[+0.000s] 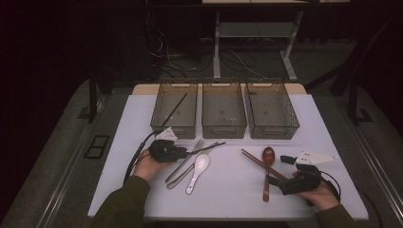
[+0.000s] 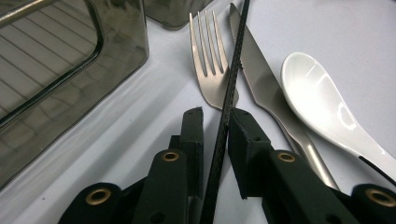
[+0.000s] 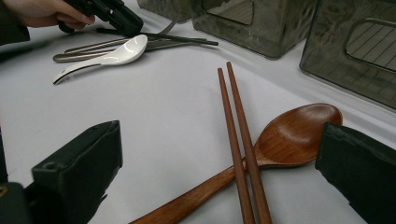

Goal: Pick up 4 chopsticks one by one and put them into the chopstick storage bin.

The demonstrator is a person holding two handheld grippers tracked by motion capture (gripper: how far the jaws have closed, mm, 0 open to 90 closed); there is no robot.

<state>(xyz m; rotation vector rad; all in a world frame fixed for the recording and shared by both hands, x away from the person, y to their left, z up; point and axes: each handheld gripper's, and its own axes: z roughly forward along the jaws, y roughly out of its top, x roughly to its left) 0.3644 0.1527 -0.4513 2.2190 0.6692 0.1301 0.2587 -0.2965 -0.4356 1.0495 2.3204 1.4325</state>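
our left gripper [image 2: 215,123] has its jaws drawn in around the black chopstick [image 2: 227,107], which runs up between them; the gap at either side is so thin that we cannot tell for certain whether the pads already press on it, though we judge the grip all but made. the stick lies straight ahead of this gripper, its long axis in line with the jaws, and it crosses over the fork [image 2: 210,60] and along the knife [image 2: 261,84], with the white spoon [image 2: 322,107] just beside them on the white table [image 1: 228,190]. in the high view the same stick [image 1: 206,147] points away to the right, toward the middle bin [image 1: 224,127], while the left bin [image 1: 174,126], where another black chopstick [image 1: 175,108] leans, stands nearer our left gripper [image 1: 184,153] than our right. we judge a lift must clear the fork tines beneath the stick and then the near wall of that bin. our right gripper [image 3: 219,163] rests wide apart and empty, well off to the right, over the brown chopsticks [image 3: 240,144] that cross the wooden spoon [image 3: 294,135]; the right bin [image 1: 273,128] stands beyond them.
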